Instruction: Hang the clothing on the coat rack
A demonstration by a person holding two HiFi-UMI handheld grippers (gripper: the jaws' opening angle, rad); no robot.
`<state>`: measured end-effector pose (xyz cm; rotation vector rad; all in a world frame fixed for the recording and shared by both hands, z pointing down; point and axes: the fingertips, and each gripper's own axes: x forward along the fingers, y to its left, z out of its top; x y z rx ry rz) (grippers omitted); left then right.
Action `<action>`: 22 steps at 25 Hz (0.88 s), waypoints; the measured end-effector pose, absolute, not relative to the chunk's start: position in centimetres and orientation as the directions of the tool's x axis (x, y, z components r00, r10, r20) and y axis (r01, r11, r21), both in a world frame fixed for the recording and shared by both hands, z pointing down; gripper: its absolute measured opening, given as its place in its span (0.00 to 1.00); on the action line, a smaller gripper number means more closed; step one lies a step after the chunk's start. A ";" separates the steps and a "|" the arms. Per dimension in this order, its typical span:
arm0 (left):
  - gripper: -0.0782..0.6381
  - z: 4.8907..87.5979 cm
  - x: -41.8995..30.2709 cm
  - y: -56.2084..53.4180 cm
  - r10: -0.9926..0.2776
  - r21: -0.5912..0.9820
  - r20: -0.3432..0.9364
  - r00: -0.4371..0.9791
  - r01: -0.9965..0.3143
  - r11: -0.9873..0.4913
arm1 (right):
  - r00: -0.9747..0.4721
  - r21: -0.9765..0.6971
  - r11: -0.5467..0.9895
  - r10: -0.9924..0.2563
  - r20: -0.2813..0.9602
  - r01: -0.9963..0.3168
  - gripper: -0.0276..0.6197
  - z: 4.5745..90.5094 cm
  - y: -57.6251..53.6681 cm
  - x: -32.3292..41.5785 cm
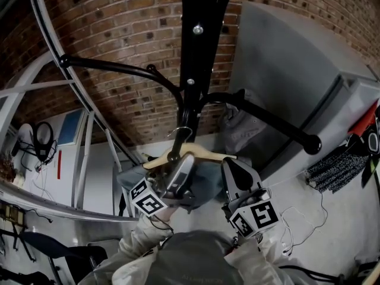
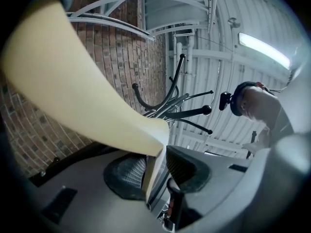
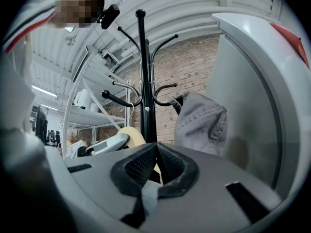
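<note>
A pale wooden hanger [image 1: 191,152] with a metal hook [image 1: 180,133] is held up close to the black coat rack [image 1: 191,70]. My left gripper [image 1: 177,172] is shut on the hanger; in the left gripper view the wood [image 2: 82,96] runs down between the jaws of the left gripper [image 2: 155,164]. Blue-grey clothing [image 1: 206,180] hangs under the hanger. My right gripper [image 1: 236,174] is beside it, and the right gripper [image 3: 156,152] is shut on a fold of pale fabric [image 3: 148,195]. The hanger [image 3: 132,132] shows behind the right jaws.
A grey denim garment [image 1: 238,128] hangs on a rack arm [image 1: 279,123], also seen as the denim garment [image 3: 201,123]. A brick wall [image 1: 119,34] is behind. A grey cabinet [image 1: 285,70] stands right, white metal shelving [image 1: 83,153] left, and brushes [image 1: 332,166] far right.
</note>
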<state>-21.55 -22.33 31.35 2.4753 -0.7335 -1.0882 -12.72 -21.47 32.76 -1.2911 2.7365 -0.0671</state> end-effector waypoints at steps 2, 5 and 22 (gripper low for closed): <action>0.27 32.1 -21.3 -22.3 -0.587 0.502 -0.563 0.581 -0.324 -0.802 | -0.633 -0.090 0.639 -0.770 -0.083 -0.764 0.08 32.9 -21.4 -12.7; 0.27 33.1 -21.3 -21.9 -0.603 0.517 -0.541 0.586 -0.334 -0.788 | -0.641 -0.094 0.646 -0.763 -0.080 -0.757 0.08 33.1 -21.0 -13.0; 0.27 36.3 -22.6 -17.2 -0.732 0.455 -0.384 0.563 -0.574 -0.681 | -0.710 -0.129 0.709 -0.702 -0.051 -0.693 0.08 34.5 -17.8 -15.0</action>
